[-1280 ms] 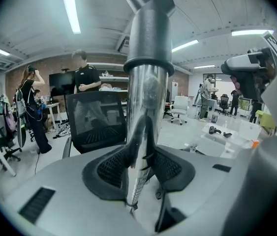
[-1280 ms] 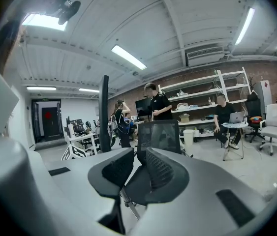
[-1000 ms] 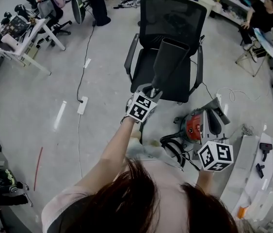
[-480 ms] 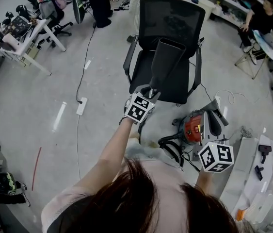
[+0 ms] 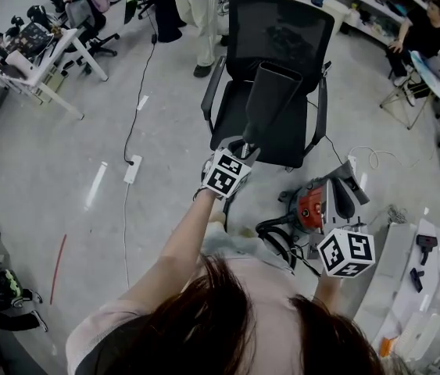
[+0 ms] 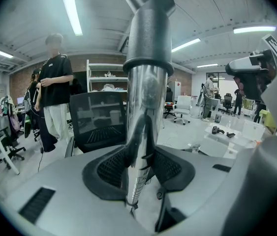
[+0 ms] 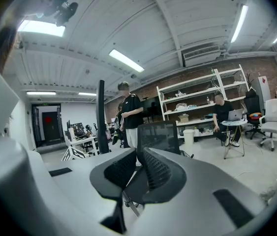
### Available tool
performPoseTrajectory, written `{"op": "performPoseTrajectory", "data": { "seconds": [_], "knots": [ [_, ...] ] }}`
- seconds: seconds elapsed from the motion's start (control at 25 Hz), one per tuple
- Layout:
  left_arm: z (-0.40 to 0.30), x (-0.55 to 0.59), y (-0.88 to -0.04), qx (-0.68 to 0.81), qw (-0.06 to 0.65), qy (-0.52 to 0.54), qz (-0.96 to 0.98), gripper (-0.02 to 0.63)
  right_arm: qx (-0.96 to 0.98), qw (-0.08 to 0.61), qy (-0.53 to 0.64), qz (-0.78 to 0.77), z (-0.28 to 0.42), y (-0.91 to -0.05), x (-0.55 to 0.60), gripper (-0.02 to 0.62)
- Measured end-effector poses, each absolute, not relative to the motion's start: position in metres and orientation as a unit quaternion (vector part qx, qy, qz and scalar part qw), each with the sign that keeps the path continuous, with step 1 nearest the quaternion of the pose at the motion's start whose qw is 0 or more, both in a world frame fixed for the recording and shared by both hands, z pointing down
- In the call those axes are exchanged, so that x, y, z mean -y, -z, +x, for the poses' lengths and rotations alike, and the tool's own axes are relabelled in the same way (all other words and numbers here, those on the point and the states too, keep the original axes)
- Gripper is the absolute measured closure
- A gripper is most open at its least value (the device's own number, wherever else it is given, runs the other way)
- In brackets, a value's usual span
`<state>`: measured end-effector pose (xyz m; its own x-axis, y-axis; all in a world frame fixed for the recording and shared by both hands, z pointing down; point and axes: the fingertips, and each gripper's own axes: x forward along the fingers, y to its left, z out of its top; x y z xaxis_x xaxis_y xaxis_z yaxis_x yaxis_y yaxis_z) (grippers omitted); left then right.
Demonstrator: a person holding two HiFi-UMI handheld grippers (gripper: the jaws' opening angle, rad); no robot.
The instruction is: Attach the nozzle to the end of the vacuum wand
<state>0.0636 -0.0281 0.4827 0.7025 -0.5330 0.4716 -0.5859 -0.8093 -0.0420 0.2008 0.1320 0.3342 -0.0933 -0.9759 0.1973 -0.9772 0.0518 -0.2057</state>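
My left gripper (image 6: pixel 138 173) is shut on a shiny chrome wand tube (image 6: pixel 143 112), which stands upright between its pads. A dark flat nozzle (image 5: pixel 270 100) sits on the tube's upper end, above the office chair in the head view; it also shows in the left gripper view as the nozzle (image 6: pixel 148 28). My right gripper (image 7: pixel 134 173) is held lower right, under its marker cube (image 5: pixel 347 252). Its jaws have just been closing and stand a narrow gap apart with nothing between them. The red and grey vacuum body (image 5: pixel 321 201) rests on the floor beside it.
A black mesh office chair (image 5: pixel 282 30) stands straight ahead. A person in light trousers (image 5: pixel 192 14) stands left of it. The black hose (image 5: pixel 278 237) coils by the vacuum. A power strip (image 5: pixel 132 169) and cable lie on the floor at left. A white bench (image 5: pixel 403 280) with tools is at right.
A standing person in light trousers has walked into view behind the chair at the top. Both grippers and the wand with its nozzle stay where they were.
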Motion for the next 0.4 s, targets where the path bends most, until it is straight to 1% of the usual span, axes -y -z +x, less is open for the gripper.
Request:
{"op": "performPoseTrajectory", "data": {
  "seconds": [0.4],
  "knots": [
    [0.057,0.034,-0.483,0.302,0.051,-0.224,0.925,0.448,0.73,0.006,-0.14,0.669,0.185,-0.335,-0.123,0.531]
  ]
}}
